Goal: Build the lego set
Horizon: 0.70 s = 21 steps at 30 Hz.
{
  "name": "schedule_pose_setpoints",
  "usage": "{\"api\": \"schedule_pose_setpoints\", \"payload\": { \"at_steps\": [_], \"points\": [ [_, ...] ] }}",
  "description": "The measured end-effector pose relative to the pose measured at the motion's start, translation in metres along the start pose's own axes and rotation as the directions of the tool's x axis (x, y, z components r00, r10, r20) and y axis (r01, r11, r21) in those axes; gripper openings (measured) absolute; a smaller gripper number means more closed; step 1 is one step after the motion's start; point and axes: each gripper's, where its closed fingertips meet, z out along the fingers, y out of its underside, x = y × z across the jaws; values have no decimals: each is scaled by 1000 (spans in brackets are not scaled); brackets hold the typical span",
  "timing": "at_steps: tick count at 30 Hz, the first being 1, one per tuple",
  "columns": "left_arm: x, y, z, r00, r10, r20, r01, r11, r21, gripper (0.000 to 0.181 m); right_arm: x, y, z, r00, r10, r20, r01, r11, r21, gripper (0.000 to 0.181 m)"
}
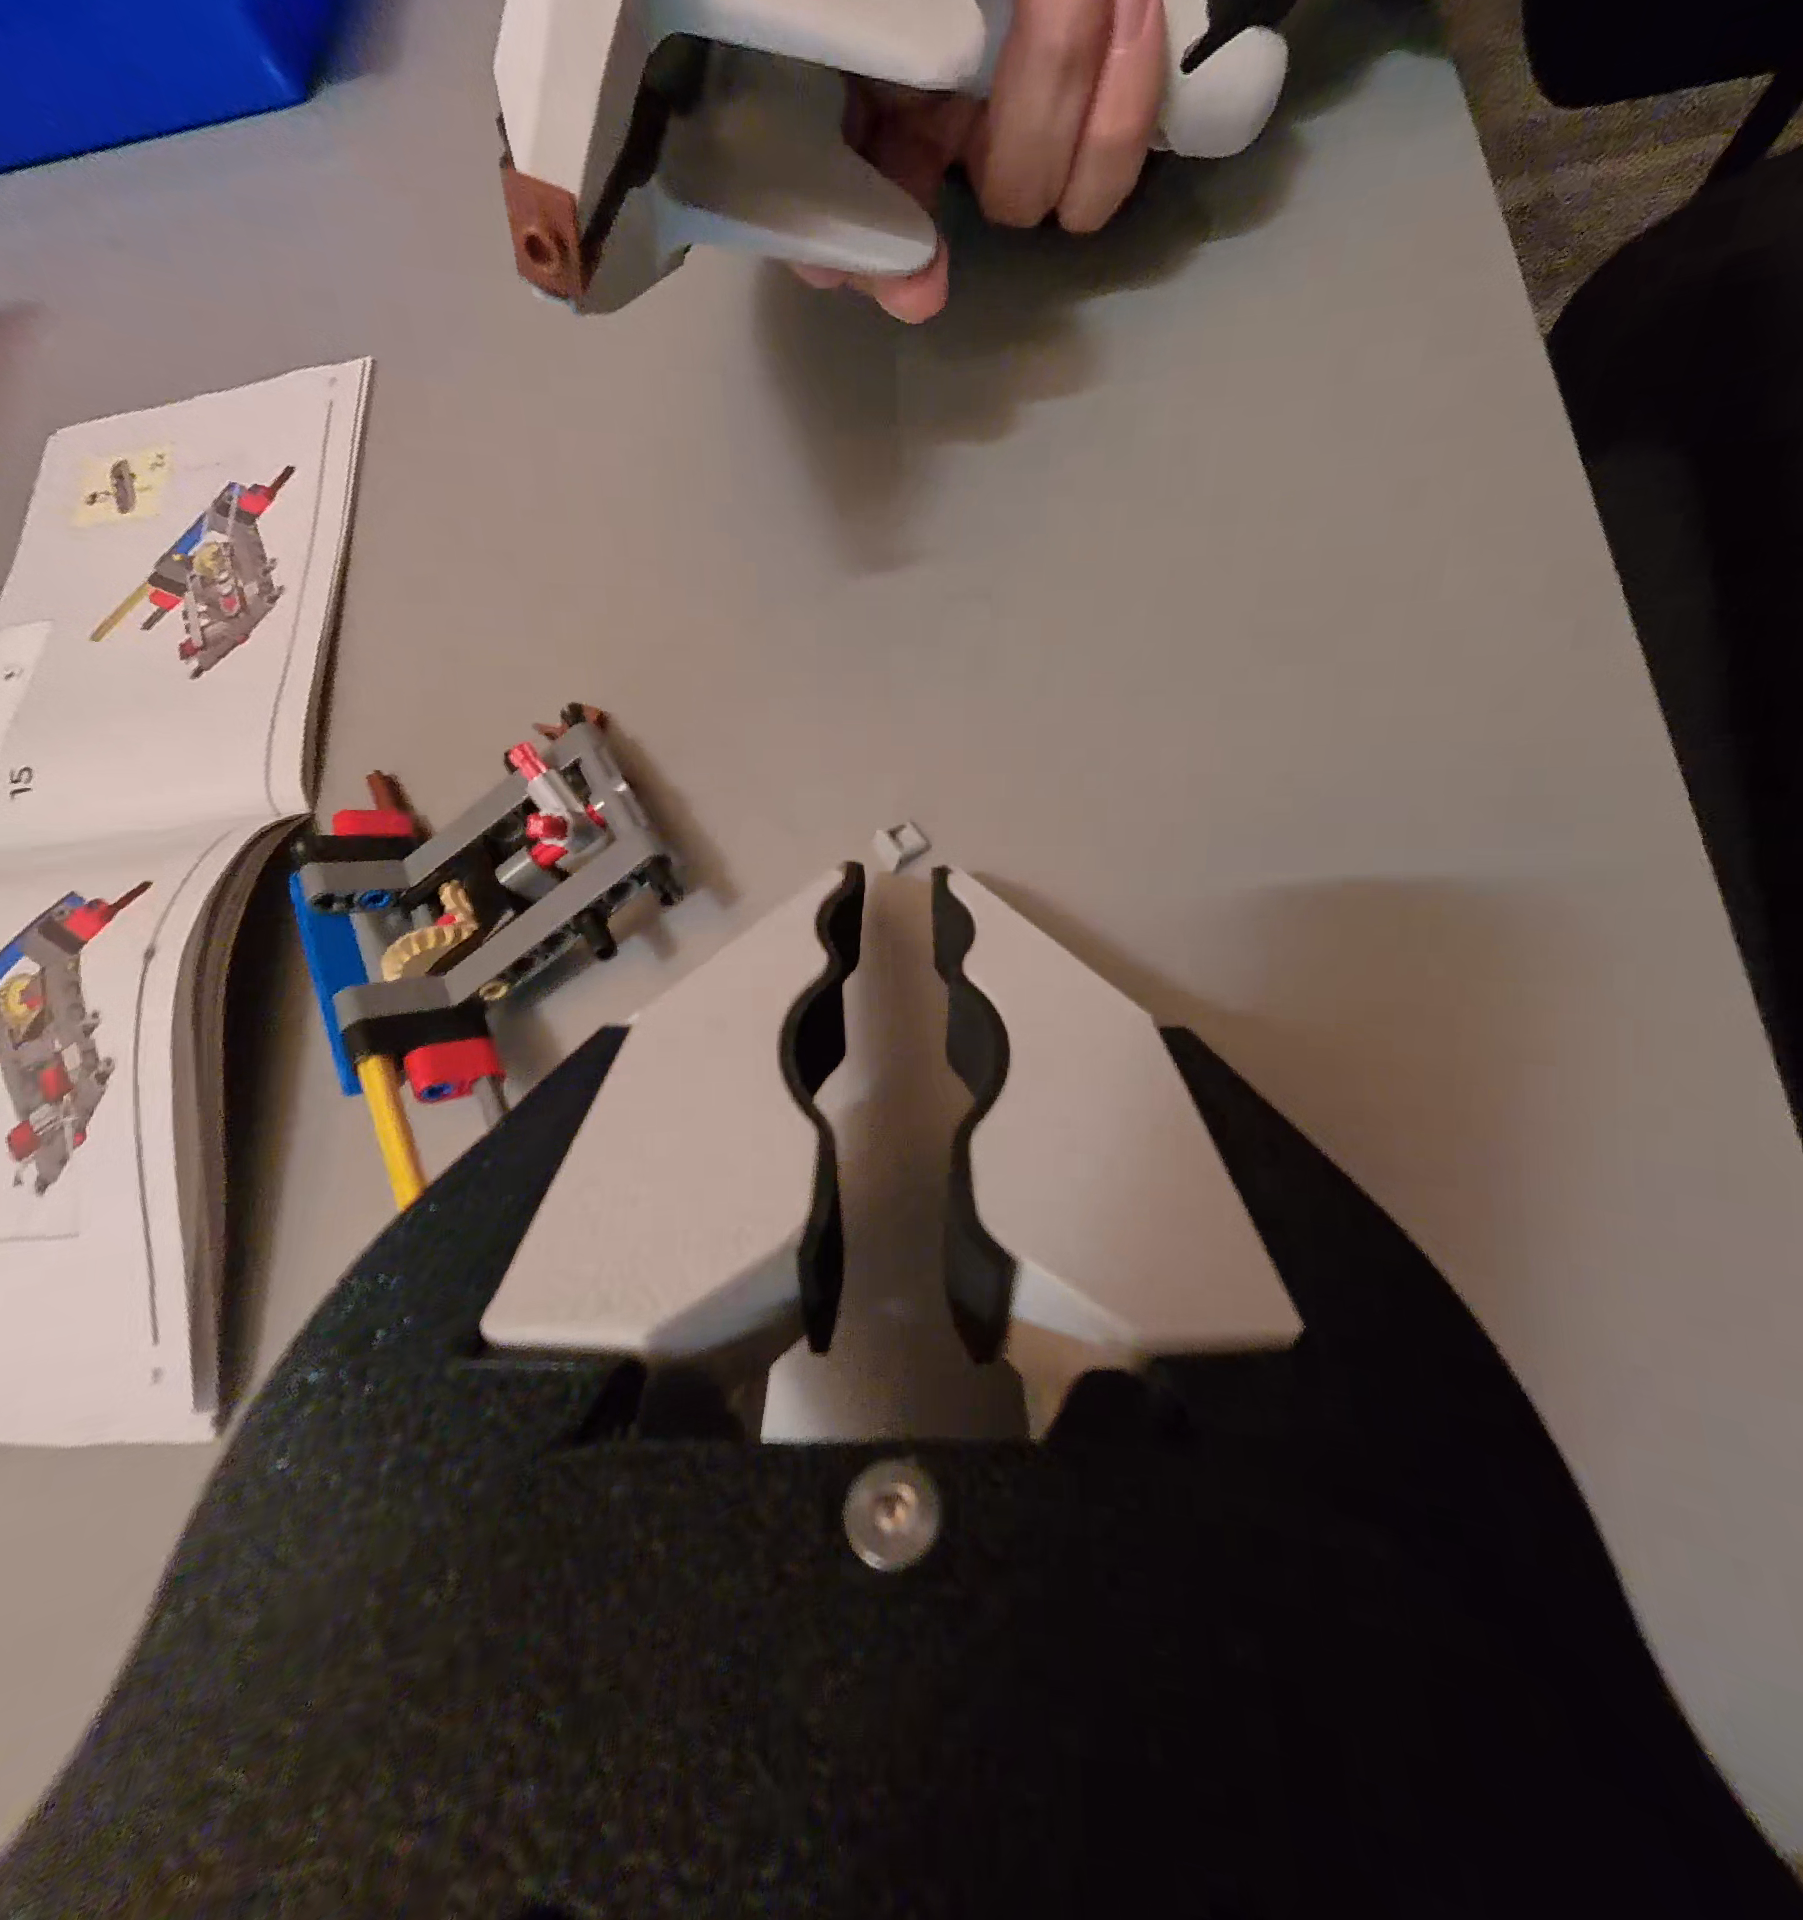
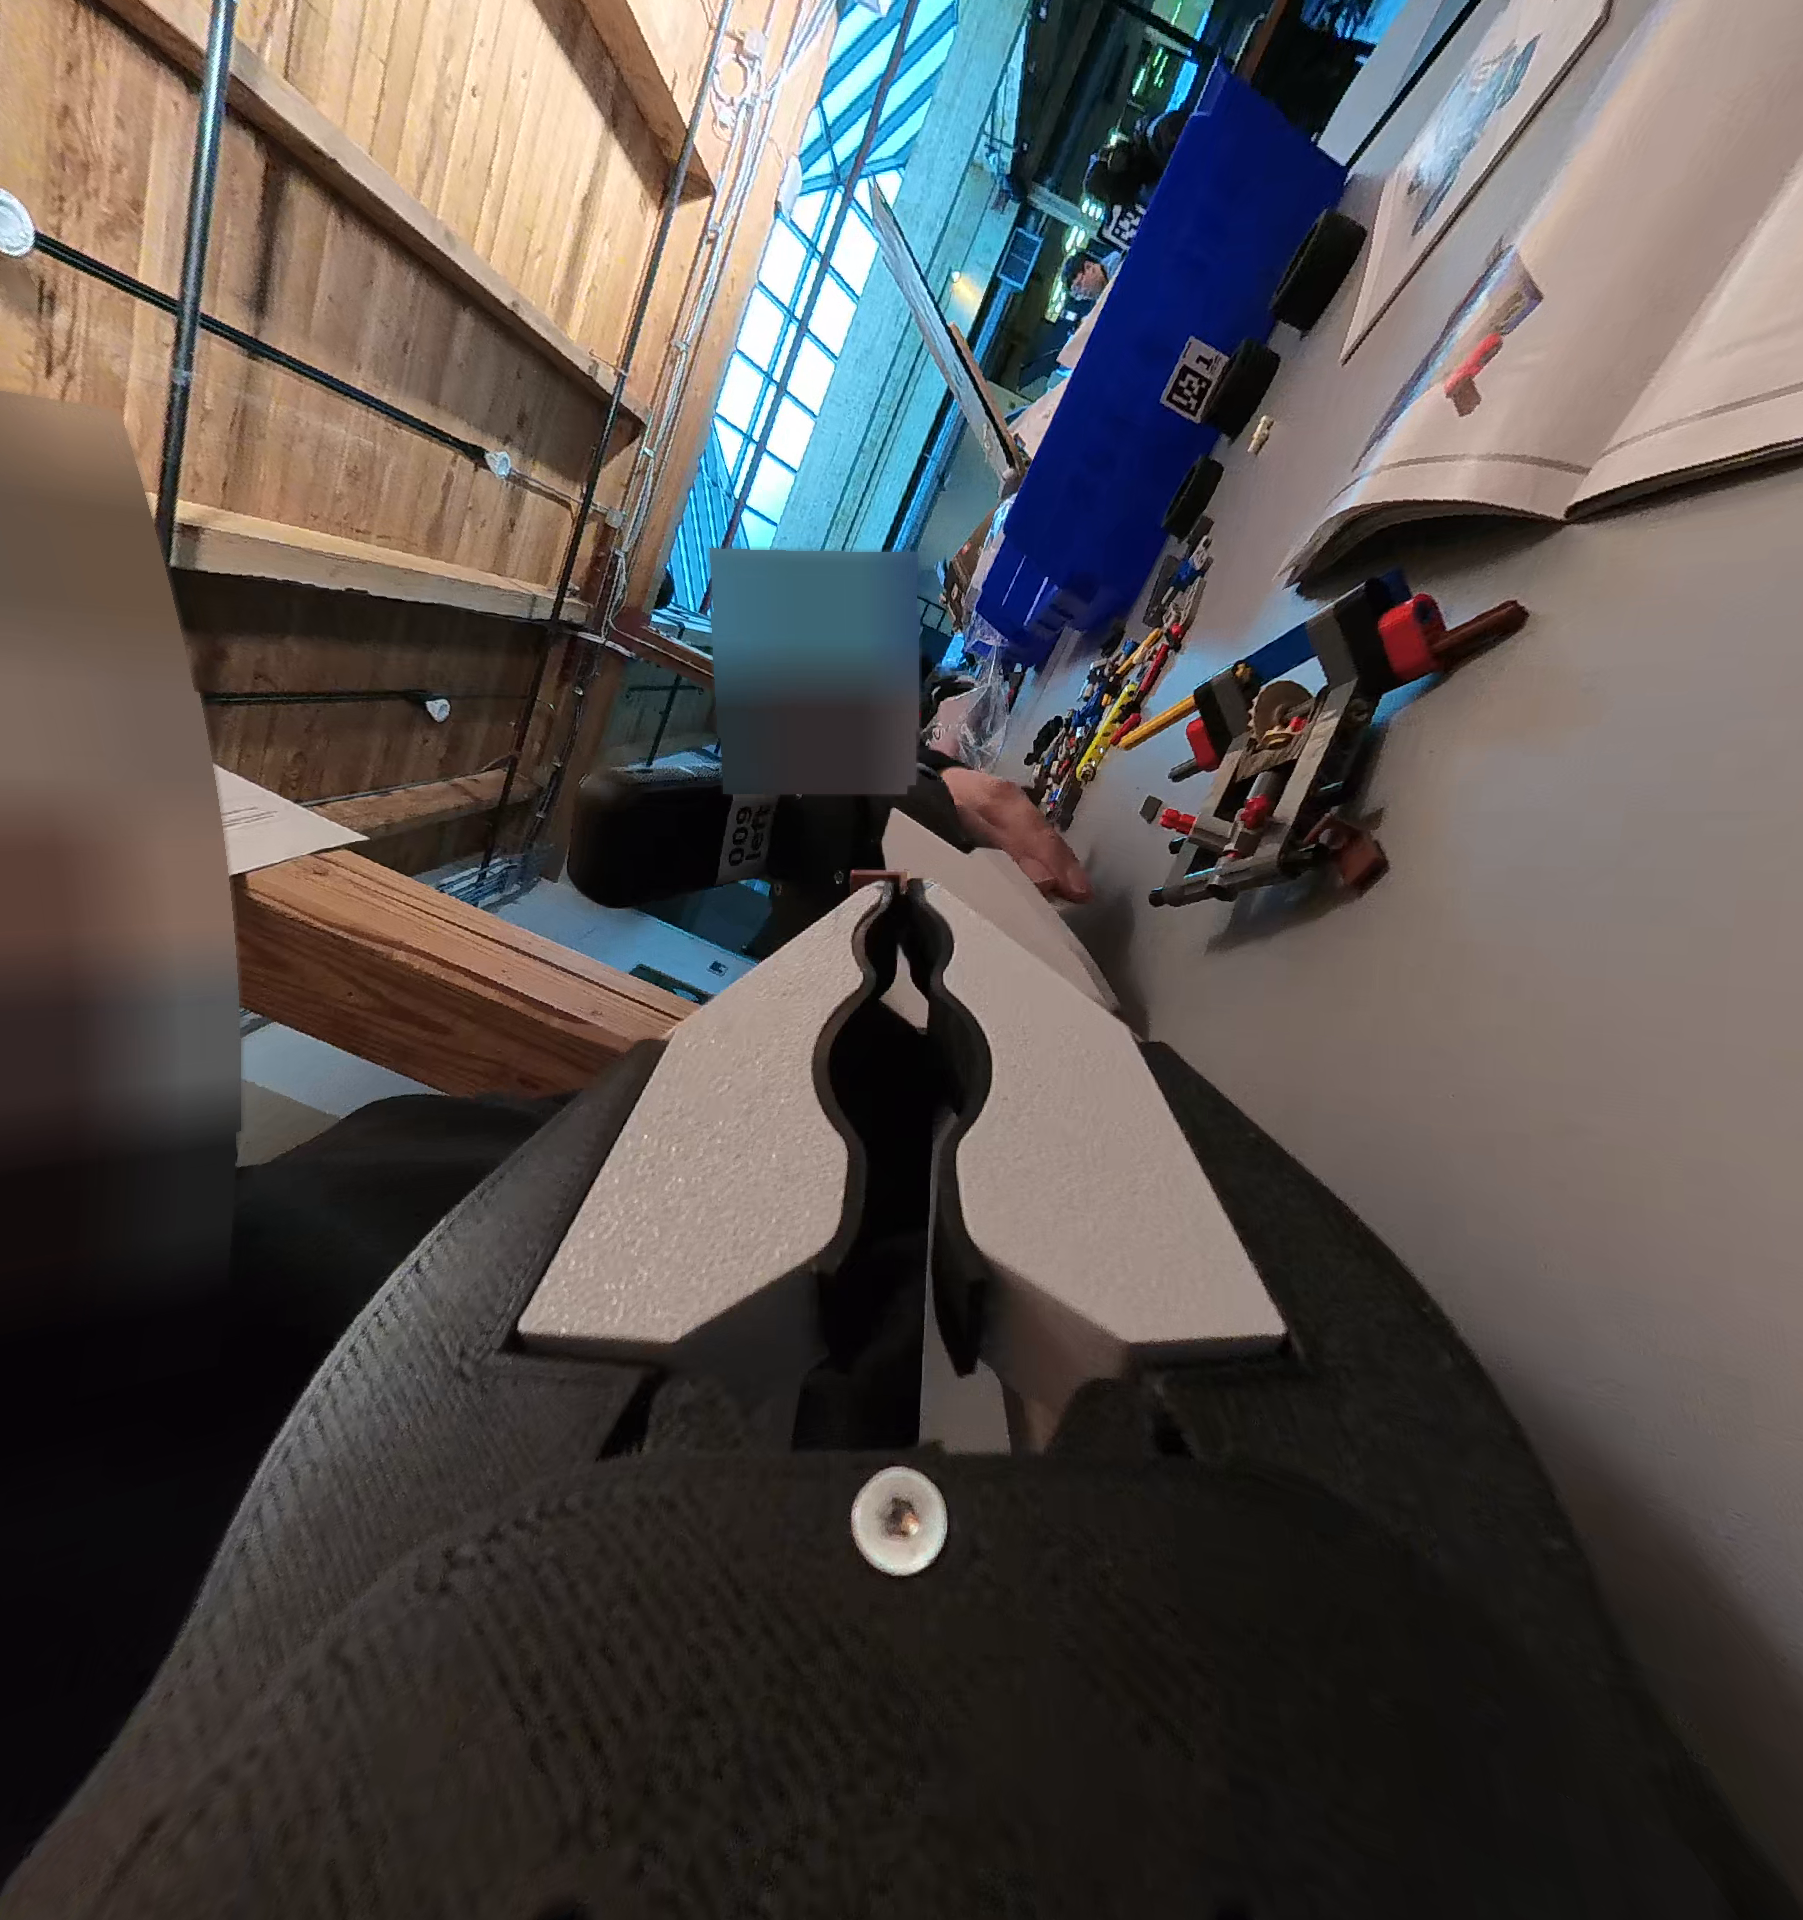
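A part-built lego assembly (image 1: 502,914) of grey beams, red pieces, a tan gear, a blue plate and a yellow axle lies on the grey table (image 1: 1136,644). It also shows in the right wrist view (image 2: 1281,769). My left gripper (image 1: 895,883) is slightly open and empty, low over the table to the right of the assembly. A small grey piece (image 1: 902,844) lies just beyond its tips. My right gripper (image 2: 892,894) is shut on a small brown piece (image 2: 866,881). In the left wrist view it (image 1: 564,265) is held above the table's far side, with the brown piece (image 1: 544,234) at its tip.
The open instruction booklet (image 1: 149,623) lies left of the assembly. A blue bin (image 2: 1136,416) stands at the far side, with black tyres (image 2: 1245,384) and a heap of loose pieces (image 2: 1105,707) beside it. The table edge (image 1: 1603,520) runs along the right. My hands' fingertips stand some 10 cm from each other.
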Motion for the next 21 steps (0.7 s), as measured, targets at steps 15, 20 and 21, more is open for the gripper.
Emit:
{"api": "schedule_pose_setpoints", "payload": {
  "at_steps": [15, 20, 21],
  "points": [
    [10, -1, 9, 995, -21, -95, 20, 1000, -5, 14, 2, 7, 4, 999, -31, -27, 30, 999, -44, 0],
    [0, 4, 4, 999, -7, -49, 7, 1000, -14, 11, 4, 10, 6, 998, -48, -45, 45, 997, -62, 0],
    [-4, 5, 2, 1000, -9, -29, 9, 1000, -16, 9, 4, 11, 7, 998, -52, -46, 49, 997, -67, 0]
  ]
}}
